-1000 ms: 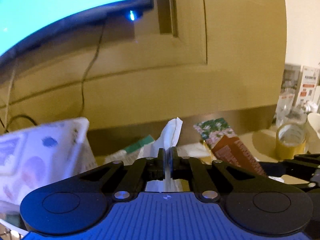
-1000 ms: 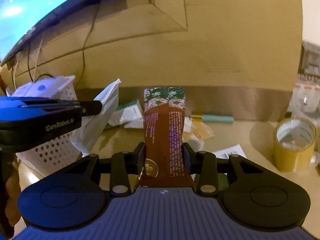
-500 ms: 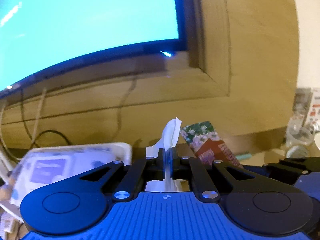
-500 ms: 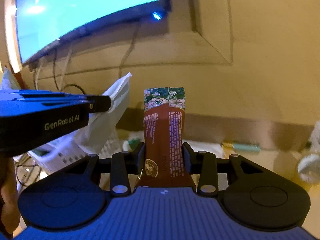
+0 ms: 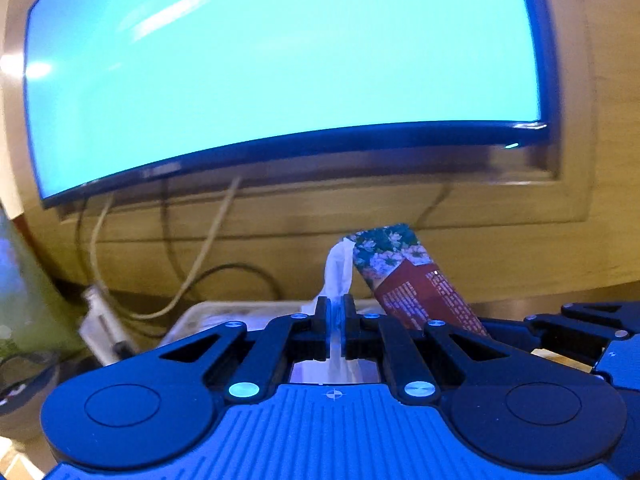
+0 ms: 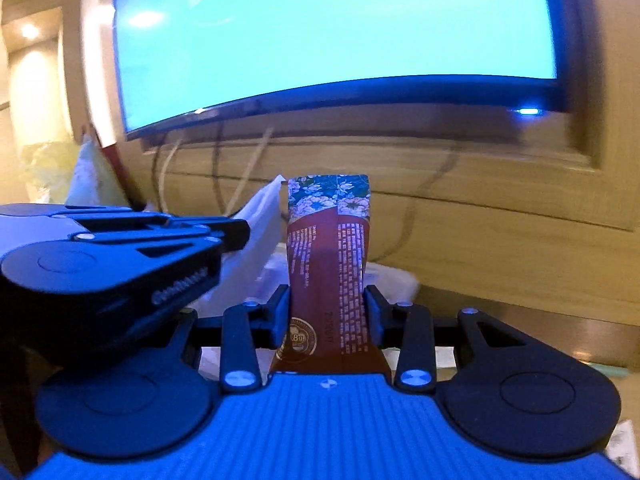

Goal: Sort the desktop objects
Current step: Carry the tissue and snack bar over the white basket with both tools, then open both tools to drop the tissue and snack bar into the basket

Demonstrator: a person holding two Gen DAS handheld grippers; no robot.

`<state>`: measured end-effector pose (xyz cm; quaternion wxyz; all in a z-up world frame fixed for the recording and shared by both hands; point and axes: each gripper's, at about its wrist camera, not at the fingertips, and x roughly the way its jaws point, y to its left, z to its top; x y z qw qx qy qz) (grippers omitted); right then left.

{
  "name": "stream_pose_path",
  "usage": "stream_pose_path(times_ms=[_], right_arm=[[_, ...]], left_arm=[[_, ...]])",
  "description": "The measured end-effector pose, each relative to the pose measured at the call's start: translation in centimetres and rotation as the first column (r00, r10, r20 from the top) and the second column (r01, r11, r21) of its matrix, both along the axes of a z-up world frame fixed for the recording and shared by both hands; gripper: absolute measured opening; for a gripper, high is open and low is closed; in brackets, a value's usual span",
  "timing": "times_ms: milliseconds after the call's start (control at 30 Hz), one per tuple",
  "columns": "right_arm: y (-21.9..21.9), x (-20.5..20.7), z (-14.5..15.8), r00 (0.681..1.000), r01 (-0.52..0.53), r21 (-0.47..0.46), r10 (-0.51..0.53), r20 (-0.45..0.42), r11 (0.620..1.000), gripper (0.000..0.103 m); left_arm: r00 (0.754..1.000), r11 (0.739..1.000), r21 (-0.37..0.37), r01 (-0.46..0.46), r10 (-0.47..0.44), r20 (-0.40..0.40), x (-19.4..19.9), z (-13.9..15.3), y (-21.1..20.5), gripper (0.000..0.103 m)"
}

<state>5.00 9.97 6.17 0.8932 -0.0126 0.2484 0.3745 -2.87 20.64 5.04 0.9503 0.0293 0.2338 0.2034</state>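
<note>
My left gripper (image 5: 335, 312) is shut on a thin white paper packet (image 5: 338, 272) that sticks up between its fingers. My right gripper (image 6: 327, 308) is shut on a brown snack packet with a green floral top (image 6: 328, 240), held upright. In the left wrist view the snack packet (image 5: 404, 280) leans just right of the white packet. In the right wrist view the left gripper (image 6: 236, 236) and its white packet (image 6: 256, 248) are close on the left. Both are held above a white basket (image 5: 224, 312), whose rim also shows behind the packet in the right wrist view (image 6: 392, 276).
A large lit monitor (image 5: 280, 72) hangs on the wooden wall panel straight ahead, with cables (image 5: 208, 240) hanging below it. A white plug (image 5: 100, 328) lies at the left. A greenish bag (image 6: 86, 176) stands at the far left.
Both grippers have swung left and tilted upward with their packets still held. The tape roll and right-hand desk clutter left the view; the monitor now fills the top and the basket lies beneath.
</note>
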Motion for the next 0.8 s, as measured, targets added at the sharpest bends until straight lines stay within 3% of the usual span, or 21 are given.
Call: stream_pose_path(times_ms=[200,400,533,700,800], right_arm=[[5.3,-0.5,-1.4,0.999,-0.028,-0.036,0.027,-0.026,0.999,0.044],[7.1,-1.4,-2.6,1.000,-0.014,-0.066,0.014,-0.003,0.998,0.044],[7.6,-1.9,-2.8,1.000,0.000,-0.085,0.002,0.020,0.996,0.045],[7.7,-2.5,-3.1,0.999,0.011,-0.113,-0.005,0.053,0.994,0.048],[7.6,-2.6,-3.1,0.998,0.025,-0.124,-0.018,0.063,0.992,0.057]], left_arm=[[0.999,0.999,-0.007,-0.045,0.045,-0.031,-0.5,-1.6,5.3,0.001],[0.998,0.998,-0.045,-0.048,0.046,-0.044,-0.6,-3.2,8.5,0.003],[0.998,0.997,-0.069,-0.040,0.037,-0.048,-0.5,-4.2,9.3,0.024],[0.998,0.995,-0.091,-0.028,0.024,-0.051,-0.2,-5.2,9.5,0.033],[0.998,0.995,-0.093,-0.032,0.028,-0.049,-0.1,-5.3,9.5,0.056]])
